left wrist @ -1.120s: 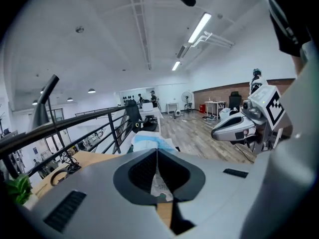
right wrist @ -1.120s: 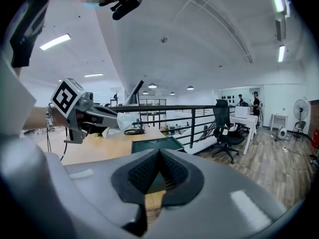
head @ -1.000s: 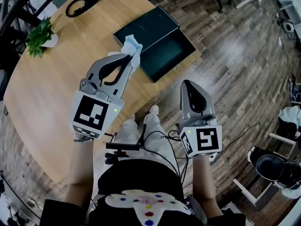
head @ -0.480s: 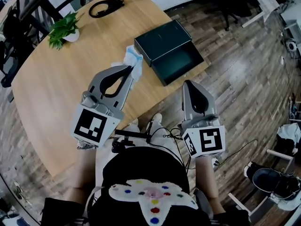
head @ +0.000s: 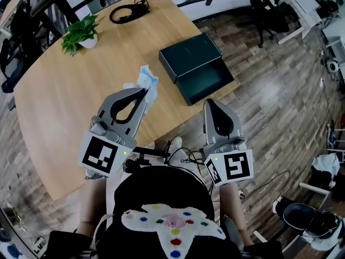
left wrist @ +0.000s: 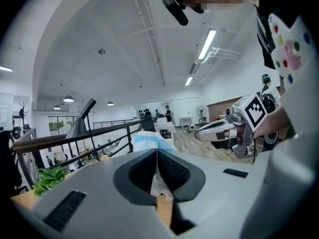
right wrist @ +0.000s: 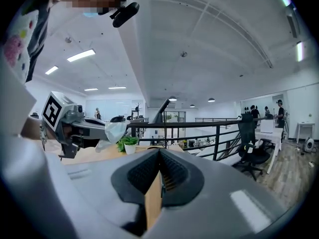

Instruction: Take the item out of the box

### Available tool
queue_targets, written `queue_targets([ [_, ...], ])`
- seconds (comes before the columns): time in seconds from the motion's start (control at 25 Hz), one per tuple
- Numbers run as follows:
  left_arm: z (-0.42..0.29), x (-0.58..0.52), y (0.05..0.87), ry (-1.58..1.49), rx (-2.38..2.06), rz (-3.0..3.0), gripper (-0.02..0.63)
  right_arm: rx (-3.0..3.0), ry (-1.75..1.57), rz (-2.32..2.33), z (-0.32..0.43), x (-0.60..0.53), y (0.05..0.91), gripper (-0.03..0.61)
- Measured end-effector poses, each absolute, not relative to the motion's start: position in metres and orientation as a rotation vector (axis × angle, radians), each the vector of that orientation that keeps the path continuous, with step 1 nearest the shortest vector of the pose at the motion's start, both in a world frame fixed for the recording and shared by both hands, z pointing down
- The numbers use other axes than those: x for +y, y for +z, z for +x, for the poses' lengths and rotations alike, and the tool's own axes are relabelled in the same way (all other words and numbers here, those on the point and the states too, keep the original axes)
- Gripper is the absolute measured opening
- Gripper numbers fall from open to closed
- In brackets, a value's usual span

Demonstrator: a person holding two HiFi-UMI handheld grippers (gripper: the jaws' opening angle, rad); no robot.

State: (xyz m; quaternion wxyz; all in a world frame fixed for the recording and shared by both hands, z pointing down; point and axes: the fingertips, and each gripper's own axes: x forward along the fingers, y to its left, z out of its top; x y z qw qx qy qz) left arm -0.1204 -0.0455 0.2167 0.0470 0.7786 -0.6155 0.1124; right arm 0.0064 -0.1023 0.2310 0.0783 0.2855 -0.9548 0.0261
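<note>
Half the packet inside left gripper

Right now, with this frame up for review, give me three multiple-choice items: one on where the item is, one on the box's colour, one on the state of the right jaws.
1. Where is the white-and-blue item?
A) in the box
B) in the left gripper's jaws
C) in the right gripper's jaws
2. What colour is the box?
A) white
B) red
C) dark
3. The right gripper's jaws are:
A) shut on nothing
B) wide apart
C) shut on the item
Answers: 1 B, those jaws pinch it over the table; 2 C, it reads dark against the wooden table; 3 A, the right gripper view shows them together with nothing between.
</note>
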Motion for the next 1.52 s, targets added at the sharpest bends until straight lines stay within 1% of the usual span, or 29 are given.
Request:
queue_targets([
  [0.4,-0.121,-0.040,0.228,0.347,-1.879,2.359,0.011,-2.846,0.048,0.795,0.000,-0.105,0.236,0.008],
  [0.68,-0.116,-0.042,0.235,0.404,-1.853,2.395,0.011,-2.834,0.053,0.795,0.001,-0.105,0.243,0.008],
  [1.52,-0.107,-0.045,0.234,0.430,-1.806,2.447,0.011,-2.805,0.018,0.797,0.003,-0.102,0.245,0.008],
])
